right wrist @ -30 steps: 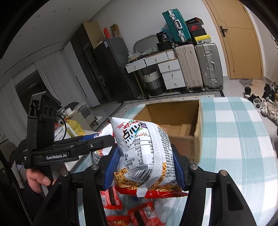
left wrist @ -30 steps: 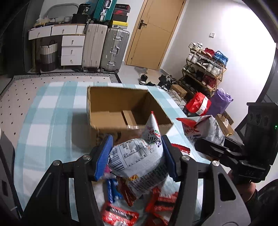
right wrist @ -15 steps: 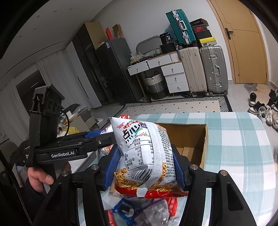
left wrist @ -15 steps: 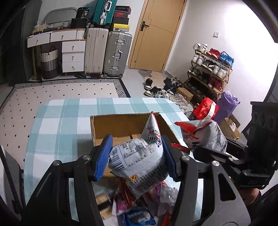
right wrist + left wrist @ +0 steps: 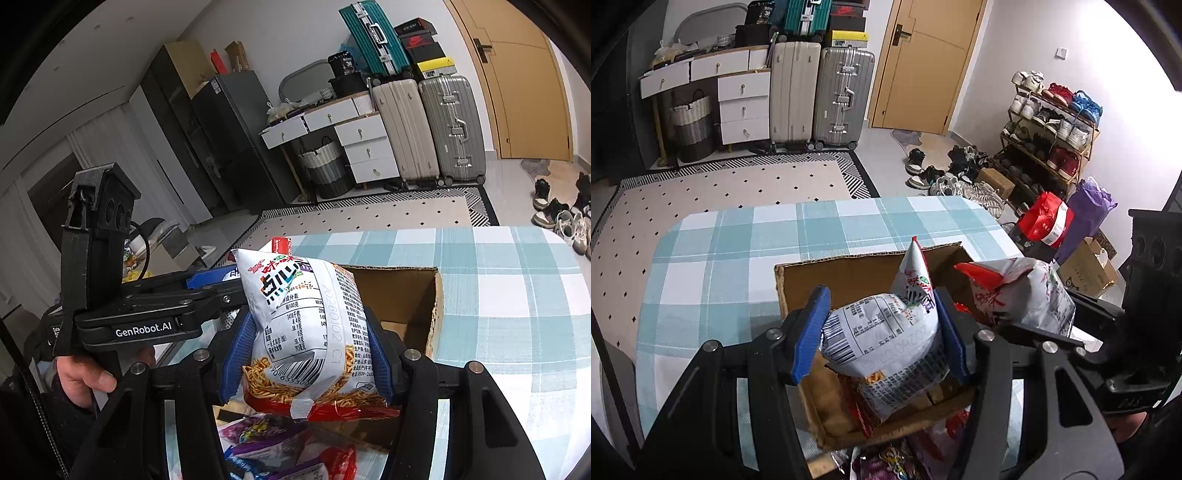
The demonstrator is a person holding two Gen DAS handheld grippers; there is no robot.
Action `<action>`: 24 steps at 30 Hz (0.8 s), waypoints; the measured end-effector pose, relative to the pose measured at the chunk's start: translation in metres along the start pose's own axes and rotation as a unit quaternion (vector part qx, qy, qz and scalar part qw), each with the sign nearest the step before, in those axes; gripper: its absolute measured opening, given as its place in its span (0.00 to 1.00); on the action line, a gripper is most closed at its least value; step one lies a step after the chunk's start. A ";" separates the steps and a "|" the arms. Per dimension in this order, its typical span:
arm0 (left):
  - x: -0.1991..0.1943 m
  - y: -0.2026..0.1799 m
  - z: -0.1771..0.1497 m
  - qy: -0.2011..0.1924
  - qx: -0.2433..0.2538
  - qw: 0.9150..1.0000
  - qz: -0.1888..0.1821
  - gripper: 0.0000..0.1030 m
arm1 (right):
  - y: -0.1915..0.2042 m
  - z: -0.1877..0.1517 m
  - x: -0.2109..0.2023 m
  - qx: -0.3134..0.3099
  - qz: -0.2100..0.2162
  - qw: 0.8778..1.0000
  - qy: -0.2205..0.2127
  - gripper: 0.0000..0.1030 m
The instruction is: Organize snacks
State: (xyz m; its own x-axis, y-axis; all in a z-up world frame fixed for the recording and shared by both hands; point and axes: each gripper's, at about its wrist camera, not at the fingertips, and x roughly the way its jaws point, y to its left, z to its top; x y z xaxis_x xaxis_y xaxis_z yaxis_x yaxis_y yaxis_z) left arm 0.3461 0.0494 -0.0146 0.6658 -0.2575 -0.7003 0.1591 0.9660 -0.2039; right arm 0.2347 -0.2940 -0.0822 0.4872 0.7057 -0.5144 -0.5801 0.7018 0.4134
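Note:
Each gripper holds a white and red noodle snack bag. My left gripper (image 5: 882,332) is shut on one bag (image 5: 886,339), which hangs over the open cardboard box (image 5: 849,273). In the left wrist view the other bag (image 5: 1023,295) shows to the right, over the box's right side. My right gripper (image 5: 310,350) is shut on that second bag (image 5: 306,325), upright, at the near left corner of the box (image 5: 406,291). The left gripper (image 5: 210,280) appears beside it, held by a hand (image 5: 88,373).
The box stands on a table with a blue and white checked cloth (image 5: 731,258). Several loose snack packets (image 5: 273,446) lie on the table just before the box. Beyond the table's far edge are a rug, suitcases, drawers and a shoe rack (image 5: 1052,129).
Both grippers have moved forward with their bags, from above the loose snack pile to above the near part of the box. Both grips are unchanged.

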 end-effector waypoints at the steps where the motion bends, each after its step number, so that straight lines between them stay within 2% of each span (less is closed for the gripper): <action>1: 0.005 0.000 0.000 0.002 0.000 1.000 0.000 0.53 | -0.003 0.000 0.003 0.002 -0.001 1.000 0.001 0.56; 3: 0.013 0.001 -0.001 0.009 -0.003 1.000 0.005 0.54 | -0.008 0.000 0.008 0.006 -0.005 1.000 0.005 0.60; 4: 0.018 0.001 0.000 0.011 -0.002 1.000 0.018 0.54 | -0.011 0.000 0.011 0.006 -0.008 1.000 0.006 0.66; 5: 0.020 0.002 0.001 0.007 -0.001 1.000 0.029 0.54 | -0.012 0.000 0.013 0.004 -0.018 1.000 0.006 0.76; 7: 0.022 0.001 0.004 -0.002 0.003 0.999 0.044 0.61 | -0.013 0.000 0.011 -0.003 -0.036 0.999 -0.007 0.93; 13: 0.004 -0.004 -0.001 -0.022 0.007 0.999 0.048 0.66 | -0.016 0.002 -0.006 0.005 -0.036 0.999 -0.031 0.94; 21: -0.051 -0.015 -0.022 -0.047 0.009 0.997 0.061 0.71 | 0.006 -0.003 -0.048 -0.005 -0.049 0.997 -0.052 0.94; 24: -0.076 -0.019 -0.033 -0.056 0.008 0.996 0.067 0.76 | 0.017 -0.008 -0.064 -0.009 -0.049 0.997 -0.058 0.94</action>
State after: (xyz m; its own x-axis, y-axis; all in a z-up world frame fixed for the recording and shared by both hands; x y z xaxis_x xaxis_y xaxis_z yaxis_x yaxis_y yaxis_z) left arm 0.2687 0.0497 0.0196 0.7588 -0.1218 -0.6398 0.0731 0.9921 -0.1021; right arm 0.1889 -0.3281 -0.0487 0.6139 0.6411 -0.4606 -0.5366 0.7668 0.3522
